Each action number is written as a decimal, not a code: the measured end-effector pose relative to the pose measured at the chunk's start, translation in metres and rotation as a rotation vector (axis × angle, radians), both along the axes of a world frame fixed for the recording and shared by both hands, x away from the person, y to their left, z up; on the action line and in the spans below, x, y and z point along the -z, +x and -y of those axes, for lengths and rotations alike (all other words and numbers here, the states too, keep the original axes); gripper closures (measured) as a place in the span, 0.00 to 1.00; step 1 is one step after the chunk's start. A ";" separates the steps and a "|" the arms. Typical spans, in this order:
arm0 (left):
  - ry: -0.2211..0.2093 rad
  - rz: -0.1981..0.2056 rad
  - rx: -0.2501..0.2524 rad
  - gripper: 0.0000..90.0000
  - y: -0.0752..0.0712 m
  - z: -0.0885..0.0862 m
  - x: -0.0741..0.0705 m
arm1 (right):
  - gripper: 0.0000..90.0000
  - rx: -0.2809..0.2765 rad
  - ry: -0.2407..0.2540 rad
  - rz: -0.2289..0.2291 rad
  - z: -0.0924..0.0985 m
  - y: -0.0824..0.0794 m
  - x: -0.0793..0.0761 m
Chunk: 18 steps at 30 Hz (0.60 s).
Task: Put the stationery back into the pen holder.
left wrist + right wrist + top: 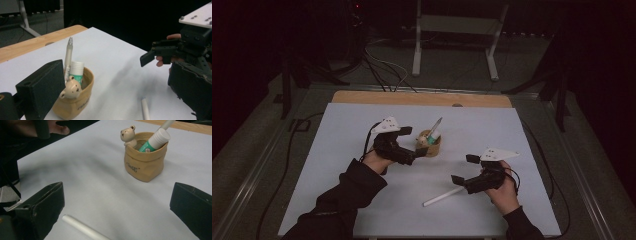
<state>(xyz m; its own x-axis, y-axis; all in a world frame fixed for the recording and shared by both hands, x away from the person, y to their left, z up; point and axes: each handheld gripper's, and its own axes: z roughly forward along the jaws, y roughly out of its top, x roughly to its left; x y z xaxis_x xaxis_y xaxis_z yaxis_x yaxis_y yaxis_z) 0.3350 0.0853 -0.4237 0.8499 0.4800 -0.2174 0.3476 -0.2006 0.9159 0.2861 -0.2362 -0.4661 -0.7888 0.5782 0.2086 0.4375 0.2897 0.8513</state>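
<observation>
Bench (362, 125): pale sheet over a wooden top, one strip of wood bare along the far edge.

Holder (430, 145): tan, bag-shaped pot near the middle of the bench, upright, with a small bear figure (128, 135) at its rim. All places below are taken from it.

In the holder: a green-and-white tube (153, 142) with a white cap, leaning; a slim grey pen (68, 58) standing taller behind the tube.

White pen (443, 197): lying flat on the bench, nearer the person than the holder and well apart from it, untouched.

Left hand-held gripper (413, 146): just left of the holder, jaws spread wide, gripping nothing; one jaw is close beside the holder's wall, and contact cannot be told.

Right hand-held gripper (465, 169): right of the holder and nearer the person, jaws spread wide and empty, with the white pen's end lying on the bench just below them.
</observation>
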 end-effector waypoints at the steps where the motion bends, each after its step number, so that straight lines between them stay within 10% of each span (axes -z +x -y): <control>1: 0.000 0.000 0.000 0.02 0.000 0.000 0.000 | 0.00 0.000 0.000 0.000 0.000 0.000 0.000; 18: 0.004 -0.025 0.054 0.02 -0.031 -0.001 0.019 | 0.00 0.001 0.001 -0.003 0.000 -0.001 -0.001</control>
<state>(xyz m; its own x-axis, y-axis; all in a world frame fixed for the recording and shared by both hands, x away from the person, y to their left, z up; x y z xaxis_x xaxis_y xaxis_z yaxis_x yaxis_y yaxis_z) 0.3038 0.0861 -0.4431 0.8691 0.4342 -0.2368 0.3585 -0.2232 0.9064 0.2855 -0.2362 -0.4656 -0.7876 0.5787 0.2117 0.4402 0.2880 0.8505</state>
